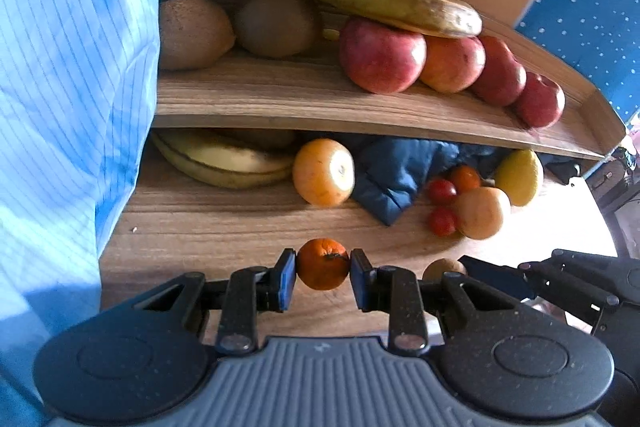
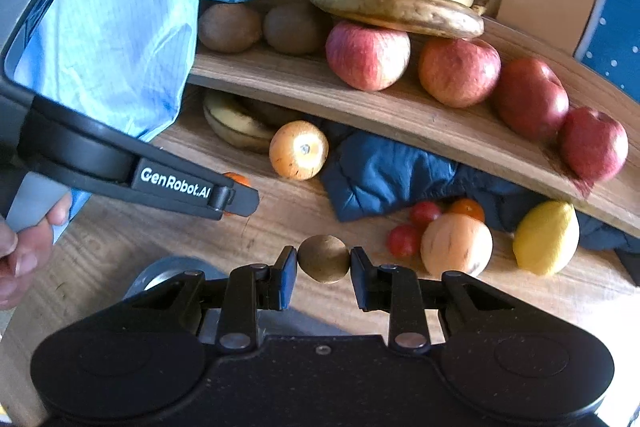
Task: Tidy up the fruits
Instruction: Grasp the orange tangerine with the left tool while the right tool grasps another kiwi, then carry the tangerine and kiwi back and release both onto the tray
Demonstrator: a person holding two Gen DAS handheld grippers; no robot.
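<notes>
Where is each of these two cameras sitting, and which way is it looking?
Left wrist: rides on the left gripper, looking forward along its fingers, which pinch a small orange mandarin.
Right wrist: rides on the right gripper, which pinches a brown kiwi; a hand shows.
Shared: the wooden shelf of red apples.

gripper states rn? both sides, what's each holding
Left gripper: closed on a small orange.
Right gripper: closed on a kiwi.
</notes>
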